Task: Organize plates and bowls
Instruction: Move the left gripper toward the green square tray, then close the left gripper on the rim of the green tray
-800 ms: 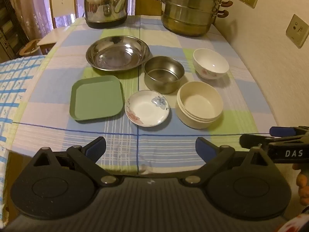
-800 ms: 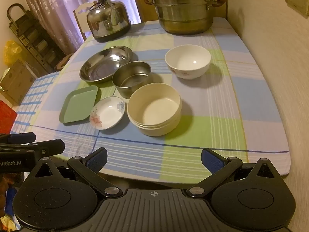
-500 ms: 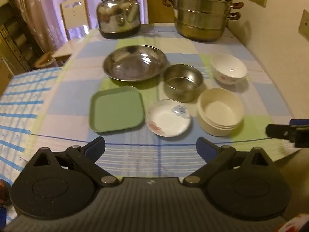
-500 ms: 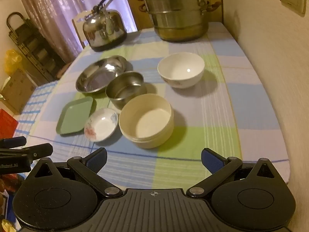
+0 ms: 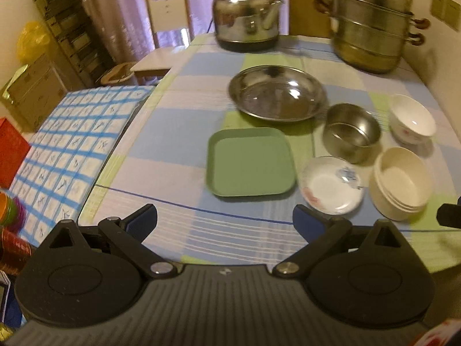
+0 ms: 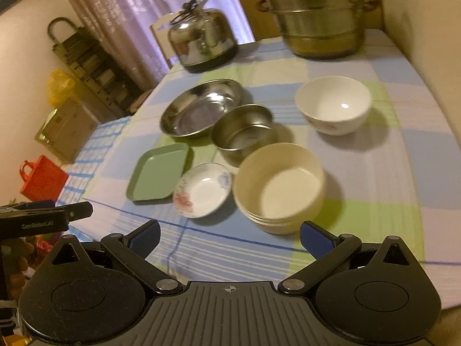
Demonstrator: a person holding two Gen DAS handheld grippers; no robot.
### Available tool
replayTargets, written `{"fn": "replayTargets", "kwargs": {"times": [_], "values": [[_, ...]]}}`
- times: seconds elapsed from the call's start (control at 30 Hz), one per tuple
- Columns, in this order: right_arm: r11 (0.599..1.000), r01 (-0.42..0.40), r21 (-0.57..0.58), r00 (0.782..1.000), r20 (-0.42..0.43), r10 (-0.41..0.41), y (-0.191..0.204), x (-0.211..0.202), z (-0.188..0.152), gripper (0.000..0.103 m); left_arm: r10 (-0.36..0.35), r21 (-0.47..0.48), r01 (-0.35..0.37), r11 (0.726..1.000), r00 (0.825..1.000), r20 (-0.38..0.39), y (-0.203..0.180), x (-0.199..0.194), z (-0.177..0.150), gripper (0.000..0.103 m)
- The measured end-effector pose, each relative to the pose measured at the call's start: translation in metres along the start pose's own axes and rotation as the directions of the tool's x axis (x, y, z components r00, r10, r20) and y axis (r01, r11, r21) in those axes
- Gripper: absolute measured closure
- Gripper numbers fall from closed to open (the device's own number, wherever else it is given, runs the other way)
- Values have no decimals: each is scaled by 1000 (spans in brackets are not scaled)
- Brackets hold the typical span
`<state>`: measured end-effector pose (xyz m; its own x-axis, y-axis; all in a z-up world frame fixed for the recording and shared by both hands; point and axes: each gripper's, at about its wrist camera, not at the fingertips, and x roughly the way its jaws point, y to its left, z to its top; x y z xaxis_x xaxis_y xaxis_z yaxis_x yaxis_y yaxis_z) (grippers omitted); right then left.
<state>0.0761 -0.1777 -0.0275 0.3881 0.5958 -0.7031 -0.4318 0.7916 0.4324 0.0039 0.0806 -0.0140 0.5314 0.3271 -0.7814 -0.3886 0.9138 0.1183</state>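
Observation:
On the checked tablecloth lie a green square plate [image 5: 250,161] [image 6: 159,170], a small flowered white saucer [image 5: 331,185] [image 6: 203,189], a cream bowl stack [image 5: 401,182] [image 6: 279,186], a steel bowl [image 5: 351,131] [image 6: 243,131], a wide steel plate [image 5: 278,93] [image 6: 200,109] and a white bowl [image 5: 412,118] [image 6: 333,104]. My left gripper [image 5: 225,221] is open and empty, held at the table's near edge in front of the green plate. My right gripper [image 6: 230,238] is open and empty, just short of the cream bowl stack.
A steel kettle [image 5: 247,23] and a stacked steamer pot [image 5: 371,28] stand at the back of the table. A wall runs along the right side. A blue-checked cloth surface [image 5: 66,155] adjoins on the left, with a chair [image 5: 168,20] and shelves behind.
Both grippers have moved left and slightly forward toward the table; the dishes sit larger in view. The left view has swung left. Nothing on the table has moved.

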Motion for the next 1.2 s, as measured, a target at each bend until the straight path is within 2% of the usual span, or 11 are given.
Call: {"fn": "replayTargets", "kwargs": {"times": [0.17, 0.2, 0.27, 0.4, 0.7, 0.77, 0.9, 1.07, 1.2], "values": [[999, -37, -33, 999, 8, 37, 22, 21, 13, 1, -27, -44, 26, 999, 999, -18, 19, 23, 10, 6], [998, -38, -43, 999, 11, 39, 26, 26, 15, 4, -33, -47, 32, 998, 999, -19, 21, 28, 12, 7], [997, -43, -60, 999, 6, 43, 36, 42, 20, 15, -52, -52, 51, 997, 998, -20, 27, 40, 17, 8], [998, -42, -51, 999, -14, 41, 49, 77, 29, 19, -87, -37, 86, 996, 996, -31, 36, 68, 29, 10], [999, -17, -38, 999, -48, 15, 71, 149, 52, 43, -153, 2, 153, 988, 986, -66, 48, 130, 49, 22], [999, -10, -33, 998, -61, 8, 74, 165, 55, 50, -166, 12, 168, 986, 983, -76, 49, 142, 53, 33], [1000, 10, -27, 996, -92, -12, 79, 195, 60, 57, -189, 9, 192, 981, 975, -117, 55, 163, 58, 39], [999, 42, -21, 993, -113, -45, 83, 218, 62, 65, -230, -19, 230, 973, 960, -162, 62, 183, 62, 60], [997, 73, -2, 988, -138, -73, 82, 231, 62, 72, -256, -3, 259, 966, 949, -183, 63, 189, 63, 67]]}}
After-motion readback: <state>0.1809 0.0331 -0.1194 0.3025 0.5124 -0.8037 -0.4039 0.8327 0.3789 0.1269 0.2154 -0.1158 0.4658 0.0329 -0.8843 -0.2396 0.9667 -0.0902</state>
